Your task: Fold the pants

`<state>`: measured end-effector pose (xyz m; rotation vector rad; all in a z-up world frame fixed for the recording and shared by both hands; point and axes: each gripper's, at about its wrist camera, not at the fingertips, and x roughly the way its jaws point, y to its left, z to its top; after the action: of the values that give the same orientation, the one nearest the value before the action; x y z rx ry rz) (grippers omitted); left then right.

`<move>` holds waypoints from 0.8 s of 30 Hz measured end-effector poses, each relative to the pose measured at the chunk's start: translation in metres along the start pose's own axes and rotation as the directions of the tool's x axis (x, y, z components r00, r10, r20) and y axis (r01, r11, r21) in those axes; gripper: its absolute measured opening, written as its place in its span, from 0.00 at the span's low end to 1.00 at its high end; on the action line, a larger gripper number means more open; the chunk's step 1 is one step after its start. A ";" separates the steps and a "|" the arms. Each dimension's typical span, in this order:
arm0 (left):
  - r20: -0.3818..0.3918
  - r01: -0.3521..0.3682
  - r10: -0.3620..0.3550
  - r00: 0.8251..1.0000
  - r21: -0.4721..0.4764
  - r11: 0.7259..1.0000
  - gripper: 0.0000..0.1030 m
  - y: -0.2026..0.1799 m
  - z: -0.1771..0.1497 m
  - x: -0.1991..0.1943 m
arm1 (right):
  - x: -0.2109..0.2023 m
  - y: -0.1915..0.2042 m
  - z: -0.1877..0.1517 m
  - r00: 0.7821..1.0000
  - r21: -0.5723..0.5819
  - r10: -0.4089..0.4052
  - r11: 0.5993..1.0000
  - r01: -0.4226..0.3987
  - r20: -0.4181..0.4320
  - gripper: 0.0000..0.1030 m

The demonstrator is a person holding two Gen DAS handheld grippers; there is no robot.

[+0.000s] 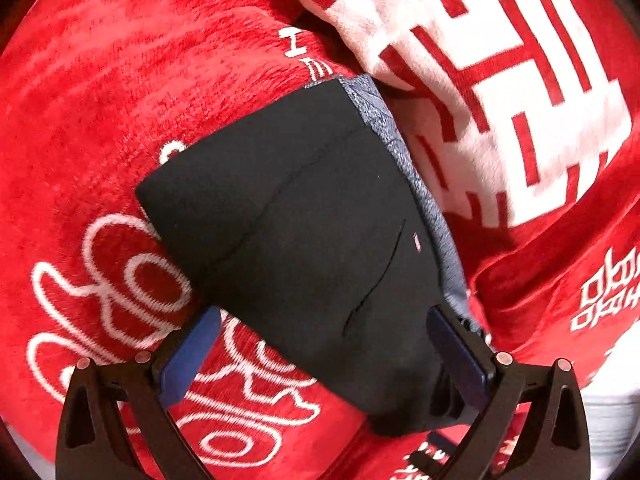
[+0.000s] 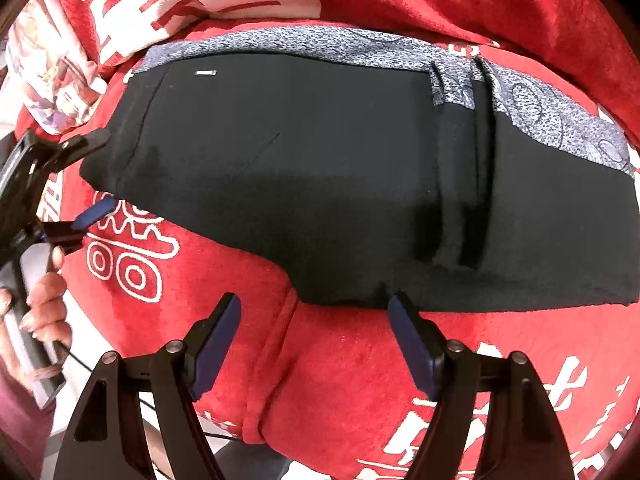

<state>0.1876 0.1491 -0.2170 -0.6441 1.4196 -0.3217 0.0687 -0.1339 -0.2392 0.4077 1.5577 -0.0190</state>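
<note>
The black pants lie folded flat on a red blanket, their grey patterned waistband along the right edge. My left gripper is open over the pants' near corner. Its right finger sits at the cloth's edge and its left pad is off the cloth. In the right wrist view the pants fill the middle, with the waistband along the far side. My right gripper is open just short of the pants' near edge, with nothing between its fingers. The left gripper straddles the pants' left end.
White lettering runs across the red blanket, which has a raised fold near my right gripper. A white and red patterned part lies bunched beside the waistband. A person's hand holds the left gripper's handle. A printed cloth is at far left.
</note>
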 end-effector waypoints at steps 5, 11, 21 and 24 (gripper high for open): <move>0.024 0.032 -0.031 0.999 -0.013 0.999 1.00 0.003 0.003 -0.001 | 0.001 0.000 -0.005 1.000 0.017 0.028 0.999 -0.028 0.001 0.77; 0.017 0.053 -0.053 0.998 0.003 0.999 1.00 -0.019 0.002 0.002 | 0.000 -0.001 -0.006 0.999 0.038 0.052 0.998 -0.052 0.002 0.77; 0.011 -0.035 0.034 0.999 0.029 0.999 1.00 -0.026 0.014 0.022 | -0.018 0.001 0.006 0.997 0.003 0.056 0.998 -0.057 0.051 0.77; 0.019 -0.139 0.138 0.990 0.098 0.986 0.92 -0.042 0.012 0.026 | -0.027 0.003 0.019 0.997 -0.031 0.035 0.999 -0.033 0.074 0.77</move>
<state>0.2099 0.1034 -0.2130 -0.4637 1.4198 -0.2760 0.0875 -0.1427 -0.2133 0.4058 1.4755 0.0148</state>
